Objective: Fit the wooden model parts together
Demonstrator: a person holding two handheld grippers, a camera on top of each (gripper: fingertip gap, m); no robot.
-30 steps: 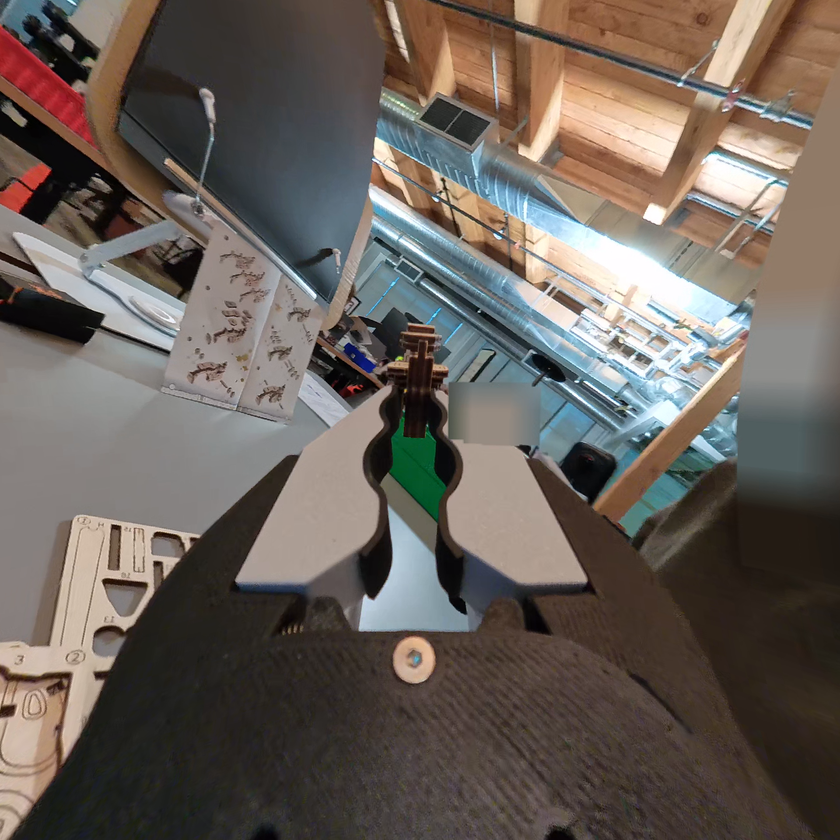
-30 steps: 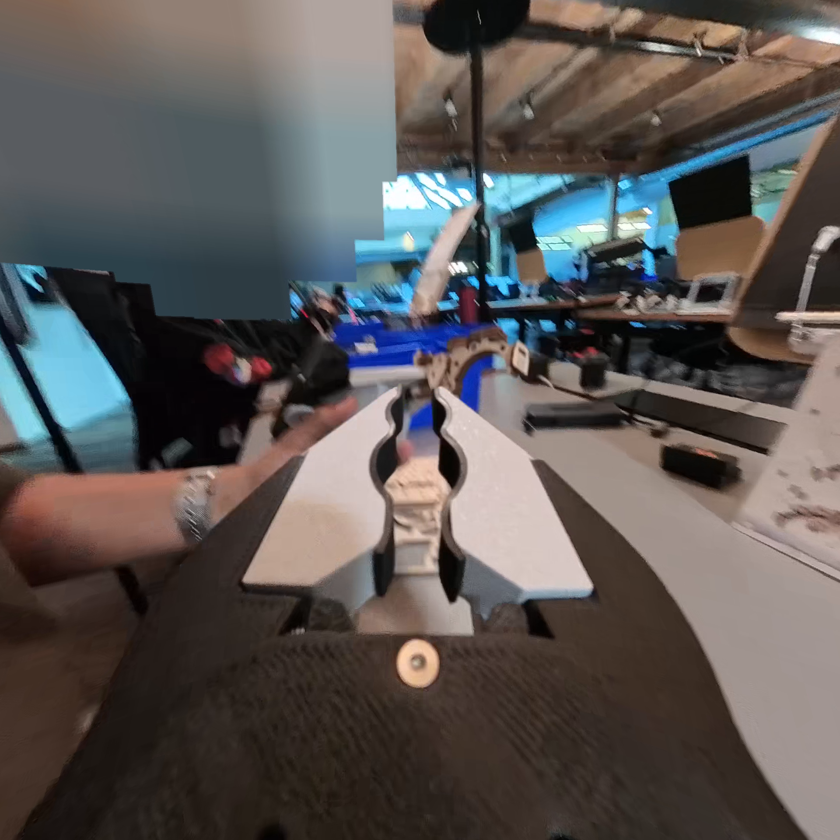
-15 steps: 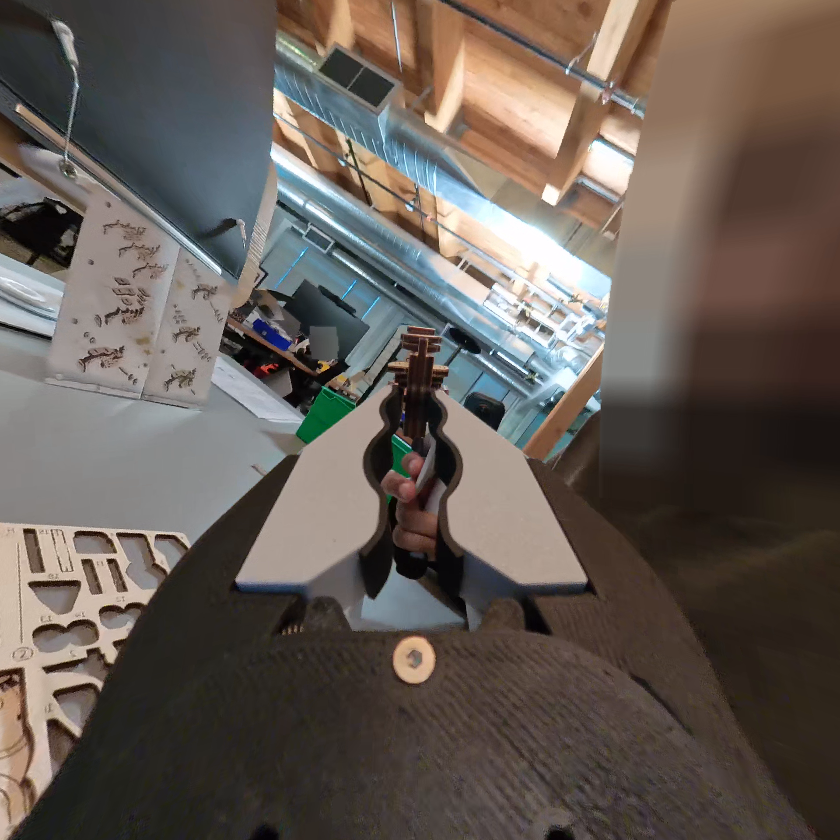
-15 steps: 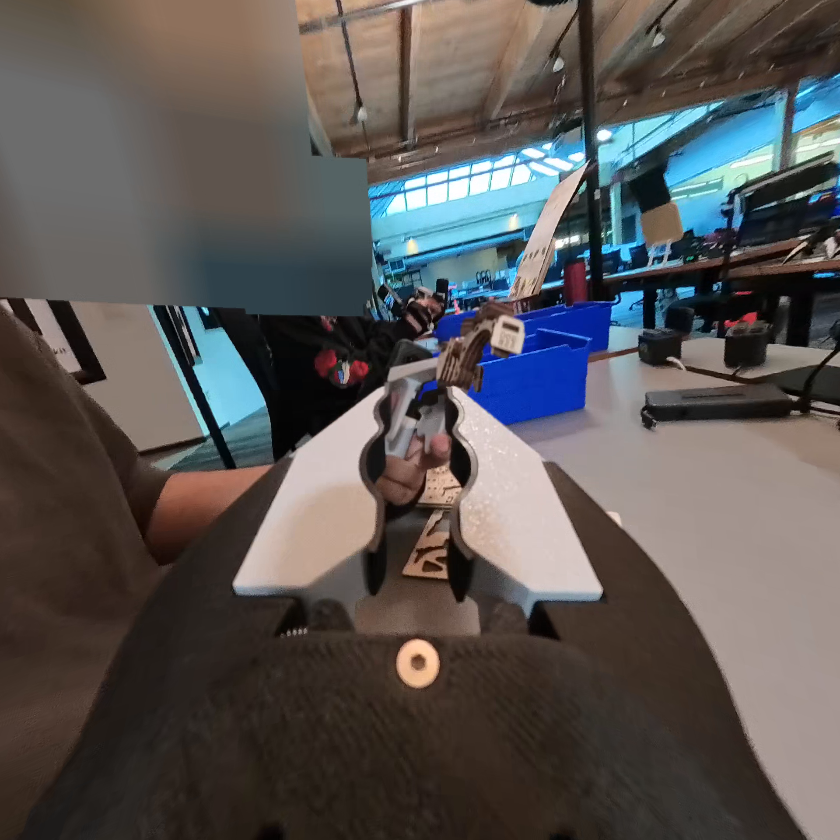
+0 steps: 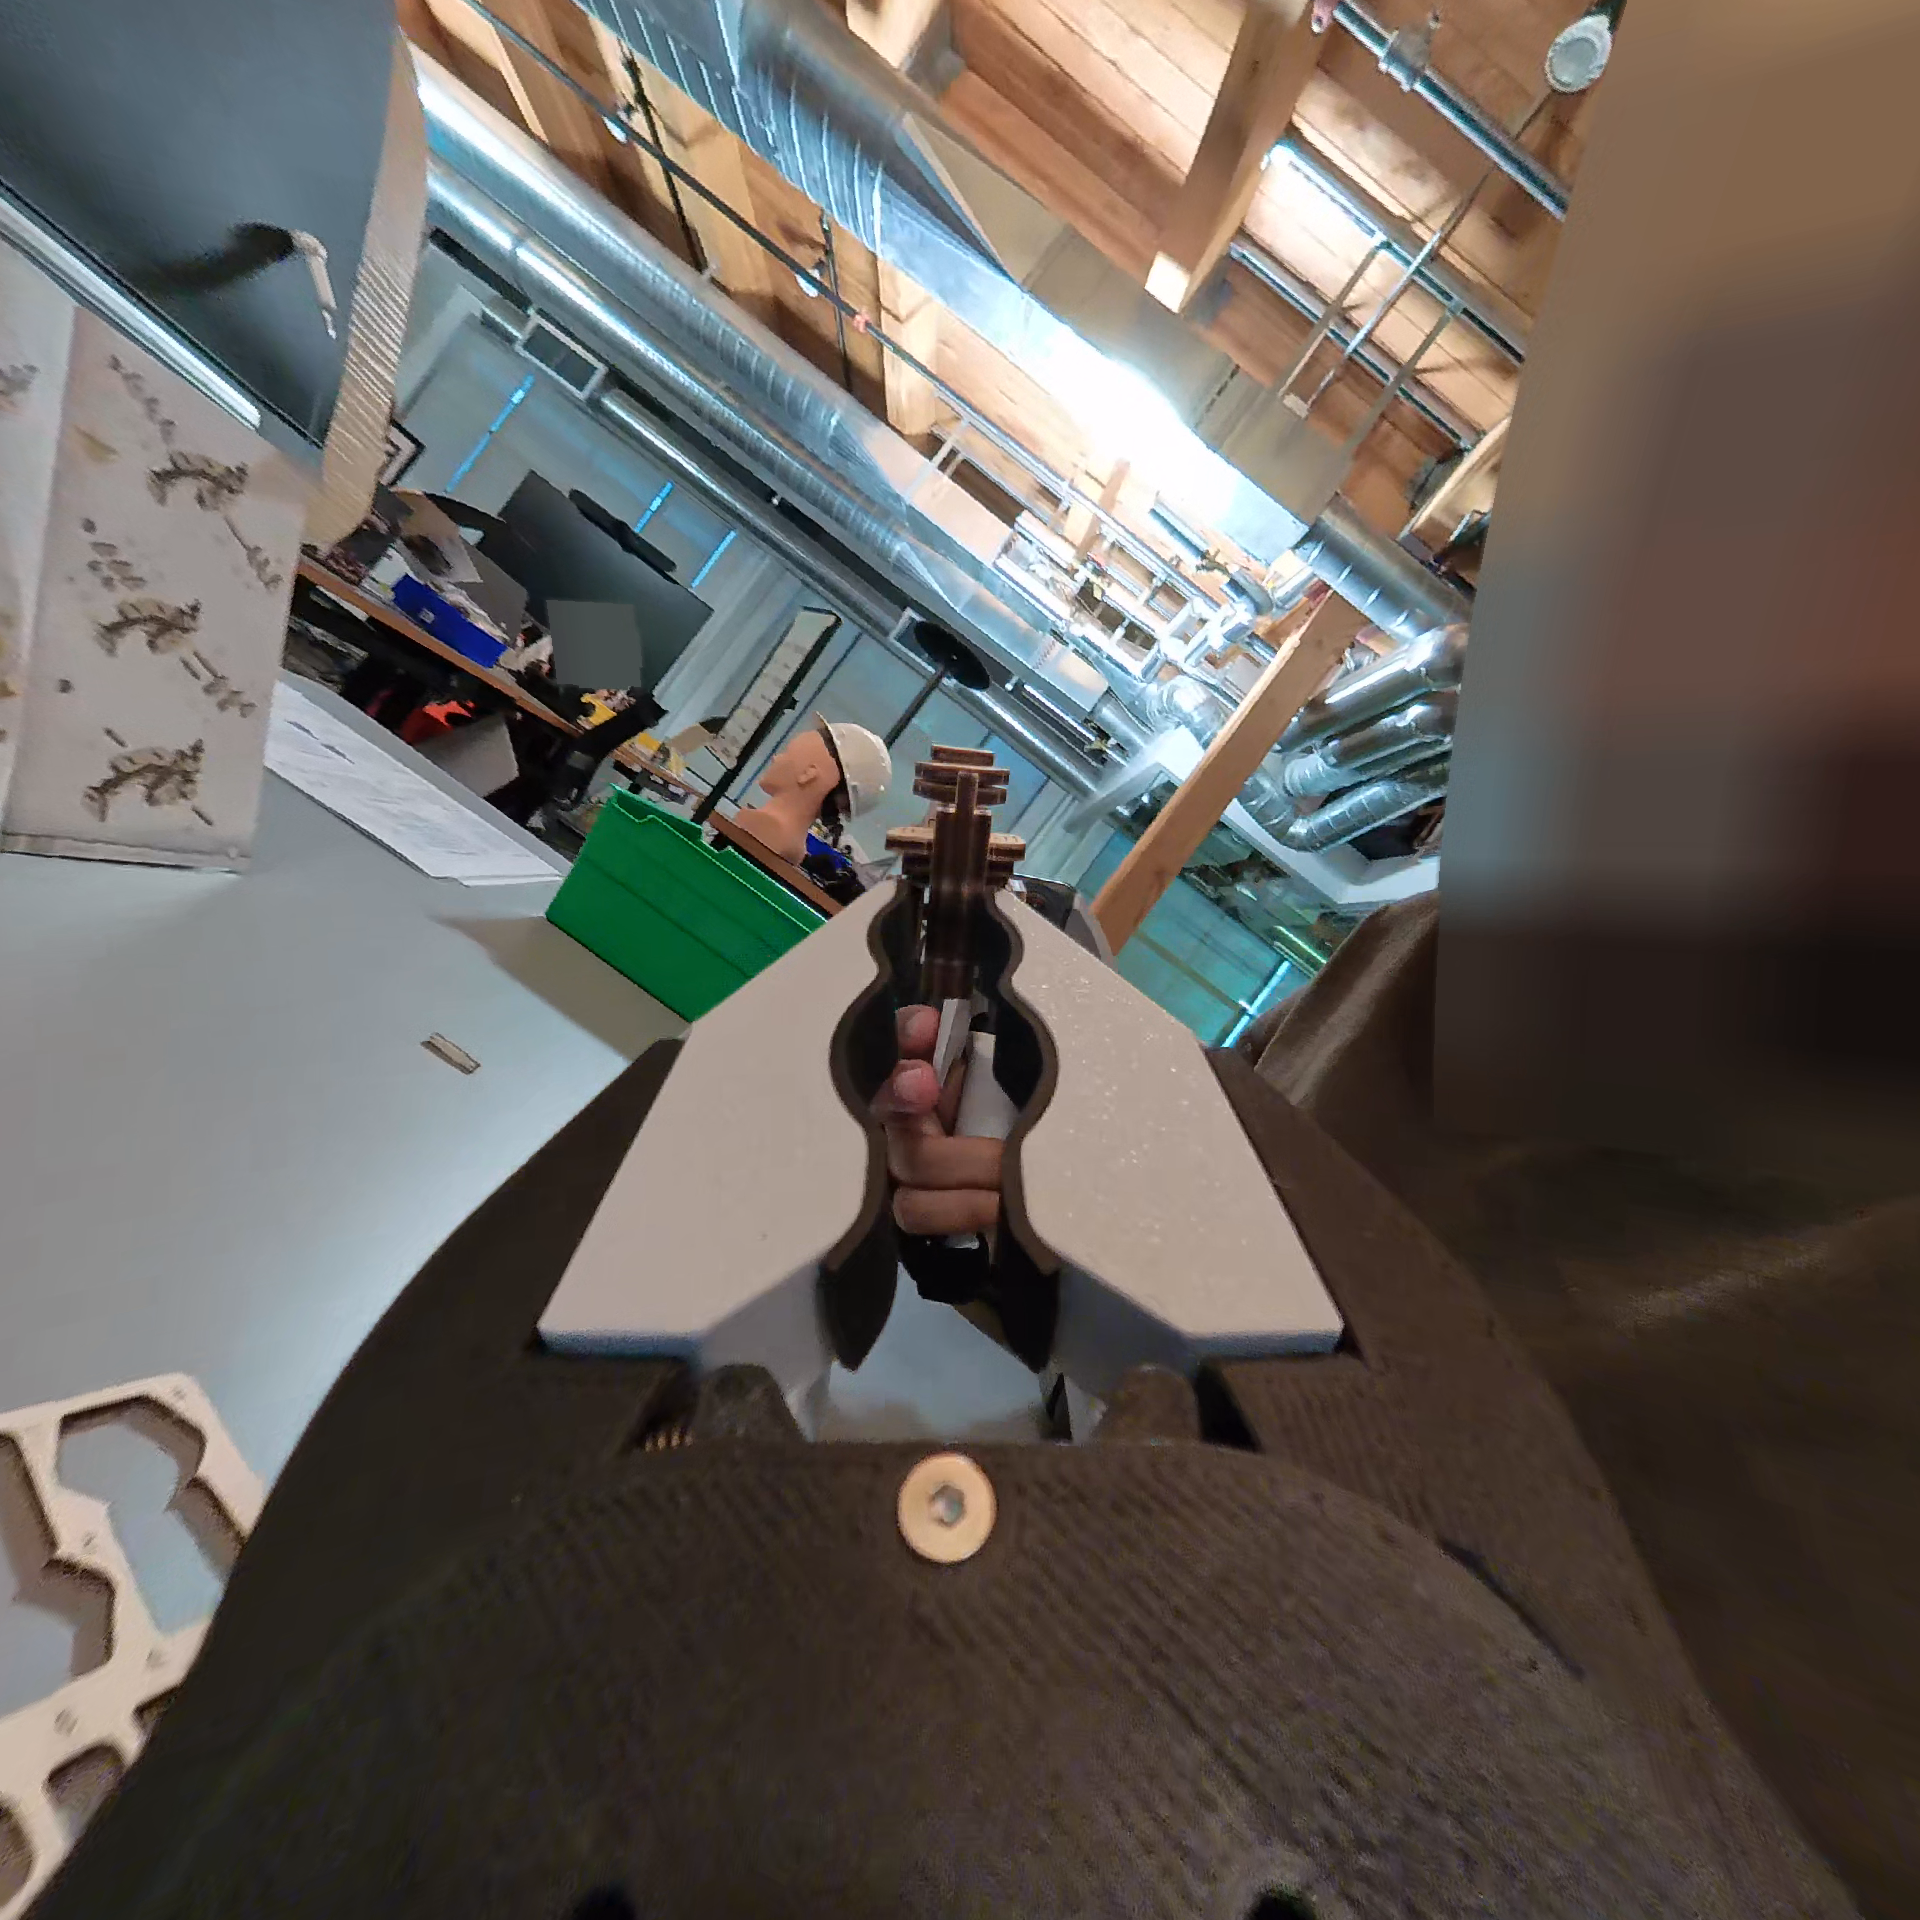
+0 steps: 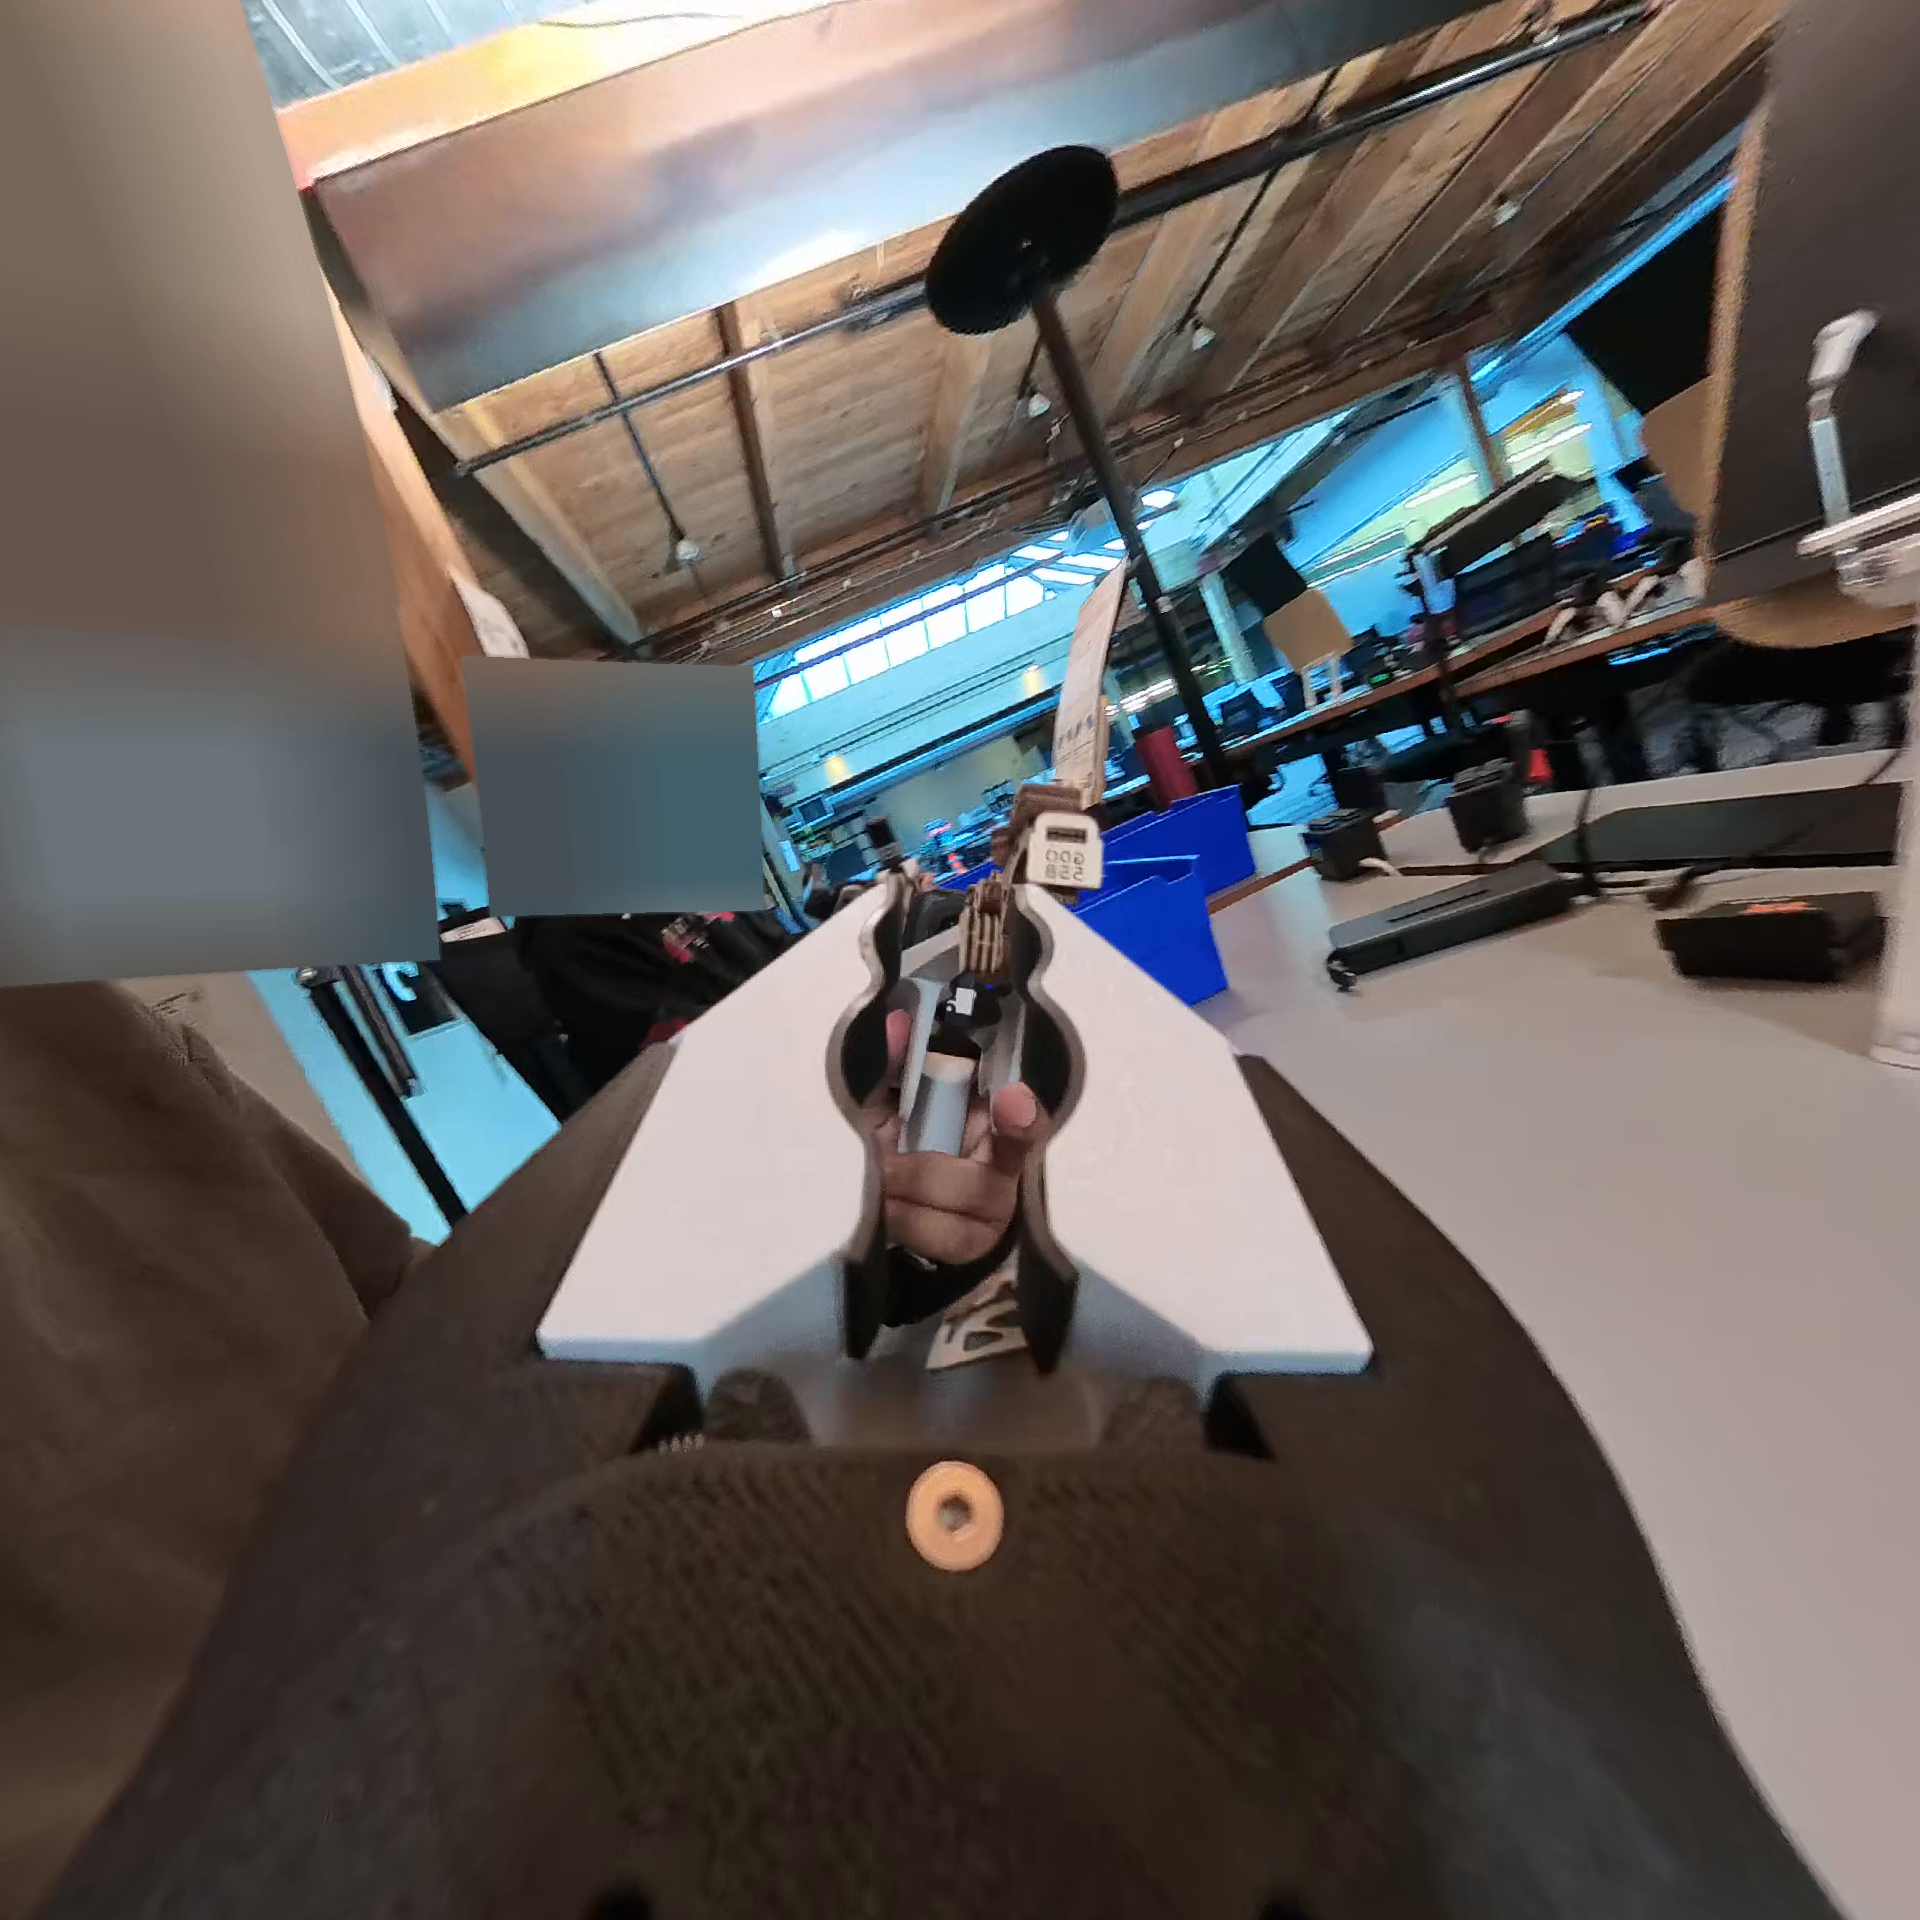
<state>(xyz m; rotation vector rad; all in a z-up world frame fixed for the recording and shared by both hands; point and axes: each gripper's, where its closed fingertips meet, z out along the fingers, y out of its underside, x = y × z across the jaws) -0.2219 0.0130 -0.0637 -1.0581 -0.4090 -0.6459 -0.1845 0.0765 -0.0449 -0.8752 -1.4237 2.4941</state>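
Note:
My left gripper (image 5: 951, 899) is shut on a dark brown wooden model part (image 5: 958, 831) with layered cross pieces that sticks up past the fingertips. My right gripper (image 6: 956, 904) is shut on a tan slotted wooden part (image 6: 985, 925) with a small pale tag (image 6: 1065, 850) at its far end. Both grippers are raised off the grey table and point toward each other. Between each pair of fingers I see the person's other hand (image 5: 935, 1132) on the opposite gripper's handle; that hand also shows in the right wrist view (image 6: 951, 1174).
A laser-cut wooden sheet (image 5: 94, 1538) with empty cut-outs lies on the grey table (image 5: 208, 1091) at the lower left. A green bin (image 5: 675, 914) and a patterned white board (image 5: 135, 623) stand behind. Blue bins (image 6: 1164, 894) and black devices (image 6: 1766, 935) sit on the table in the right wrist view.
Both grippers have swung up and turned to face each other, each keeping its wooden part. The opposite hands have come into line between the fingers.

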